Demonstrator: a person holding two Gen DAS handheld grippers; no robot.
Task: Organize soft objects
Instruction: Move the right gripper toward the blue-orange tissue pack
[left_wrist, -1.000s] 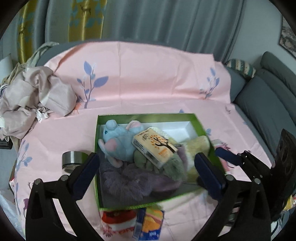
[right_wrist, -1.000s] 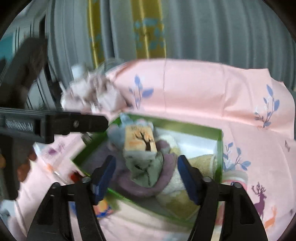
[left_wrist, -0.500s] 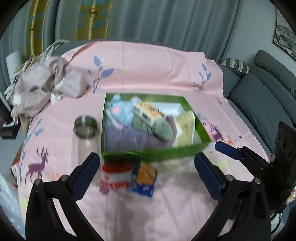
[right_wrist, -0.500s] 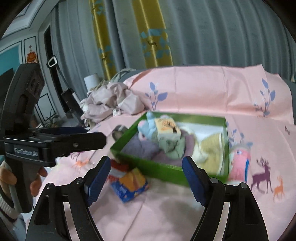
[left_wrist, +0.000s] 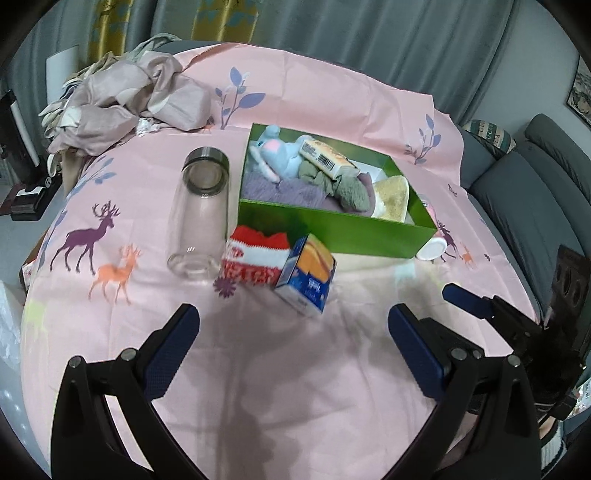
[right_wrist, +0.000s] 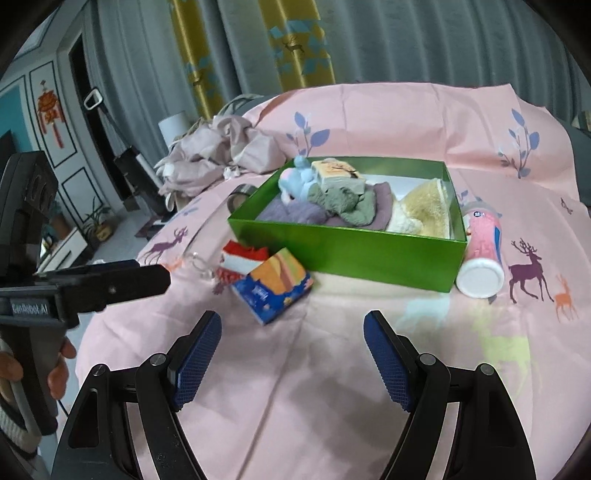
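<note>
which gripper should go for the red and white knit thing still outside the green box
Probably left: the knit piece lies nearer the left gripper, open and empty. The right gripper faces the tissue pack covering it.

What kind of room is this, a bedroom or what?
Probably a living room at home. There is a grey sofa along one side, long curtains behind, and a pink cloth with deer spread over the table where a green box of soft toys sits.

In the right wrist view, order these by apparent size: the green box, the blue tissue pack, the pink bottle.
1. green box
2. and 3. blue tissue pack and pink bottle: too similar to rank.
</note>
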